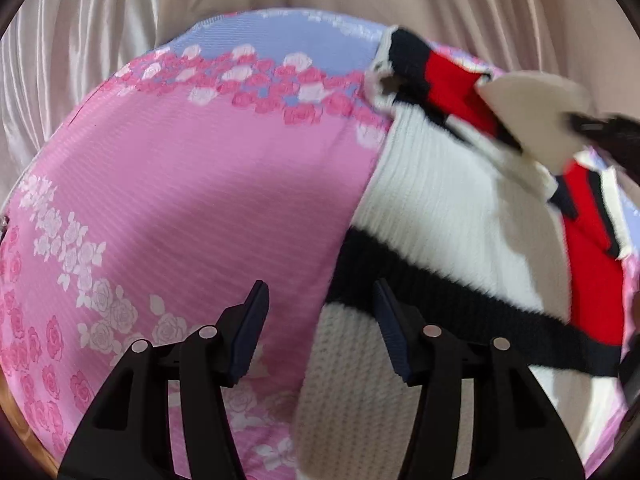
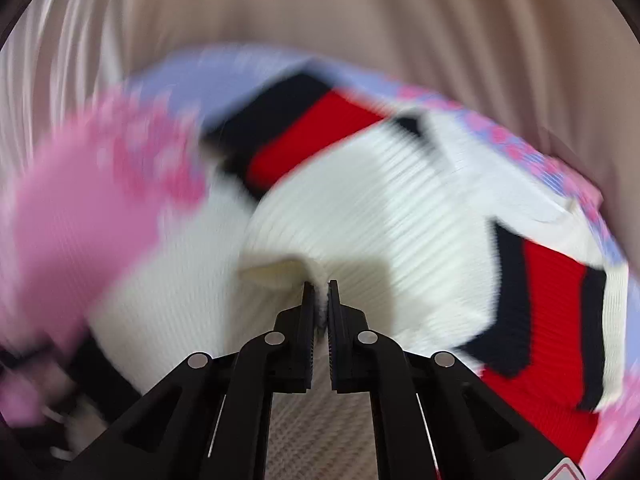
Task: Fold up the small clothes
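Pink cloth (image 1: 192,200) spread over the counter, finely ribbed, printed with bands of pink and white roses and a lilac-blue strip along the far edge. Behind it, a pale beige satin curtain (image 1: 100,40) hanging in long glossy folds across the whole background. A sliver of wood-toned surface (image 1: 24,436) just visible at the lower left rim of the left wrist view.

On the right part of the cloth, a small knitted sweater (image 1: 436,204): cream-white rib knit, soft and thick, crossed by a broad black band, with red and black blocks on the sleeves and a looser waffle-like knit toward the near end. Partly folded, one section lifted off the cloth and doubled over.

Left hand-held gripper (image 1: 320,300) spread apart, nothing between its ribbed dark-blue pads, poised over the sweater's left edge where the black band meets the pink cloth; contact with the fabric cannot be told.

Right hand-held gripper (image 2: 320,296) pressed nearly together, pinching a cream-white edge of the sweater between its pads, fabric bunched into a small fold just beyond the tips. Surroundings in that view heavily smeared by blur.
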A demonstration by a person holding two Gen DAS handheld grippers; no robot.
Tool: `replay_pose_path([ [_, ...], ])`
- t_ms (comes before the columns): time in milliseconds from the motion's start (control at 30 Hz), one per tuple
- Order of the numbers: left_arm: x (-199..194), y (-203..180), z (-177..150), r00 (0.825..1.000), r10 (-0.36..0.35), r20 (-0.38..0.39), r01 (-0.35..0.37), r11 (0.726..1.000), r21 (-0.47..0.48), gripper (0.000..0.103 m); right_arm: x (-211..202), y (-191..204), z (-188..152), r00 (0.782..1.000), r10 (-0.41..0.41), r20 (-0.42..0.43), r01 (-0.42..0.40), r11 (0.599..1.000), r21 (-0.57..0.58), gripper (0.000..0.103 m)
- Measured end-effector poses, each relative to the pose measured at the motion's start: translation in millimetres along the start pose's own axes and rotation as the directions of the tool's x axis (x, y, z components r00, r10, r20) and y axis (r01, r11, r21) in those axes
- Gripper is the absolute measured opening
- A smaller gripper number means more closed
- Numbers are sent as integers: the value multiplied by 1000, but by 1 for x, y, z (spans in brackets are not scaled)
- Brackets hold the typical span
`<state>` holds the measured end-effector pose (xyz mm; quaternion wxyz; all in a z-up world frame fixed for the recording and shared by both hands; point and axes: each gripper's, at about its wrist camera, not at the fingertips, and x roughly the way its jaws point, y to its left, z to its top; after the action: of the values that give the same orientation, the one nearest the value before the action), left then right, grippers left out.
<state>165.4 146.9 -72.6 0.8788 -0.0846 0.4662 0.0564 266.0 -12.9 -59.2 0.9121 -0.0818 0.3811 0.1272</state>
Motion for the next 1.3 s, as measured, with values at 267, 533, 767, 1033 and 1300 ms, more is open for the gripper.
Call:
replay_pose_path([
  [267, 1, -50, 45, 980, -198, 16, 198, 980, -35, 63, -91, -200, -43, 976, -209, 57, 144, 821, 552, 13],
  [533, 57, -80, 102, 957, -290, 1, 283, 933, -223, 75, -74, -251, -101, 991, -129, -27, 115, 749, 652, 49],
  [767, 90, -70, 131, 964, -264, -10, 244, 904, -352, 9, -52, -242, -103, 991, -114, -64, 129, 785, 606, 20],
  [1033, 72, -66, 138, 985, -132, 113, 161, 939, -305, 9, -151, -216, -30, 921, -176, 347, -17, 873, 487, 8],
  [1300, 96, -74, 114, 993, -95, 70, 110, 961, -253, 12, -68, -246, -63, 980, -187, 63, 121, 821, 558, 8],
])
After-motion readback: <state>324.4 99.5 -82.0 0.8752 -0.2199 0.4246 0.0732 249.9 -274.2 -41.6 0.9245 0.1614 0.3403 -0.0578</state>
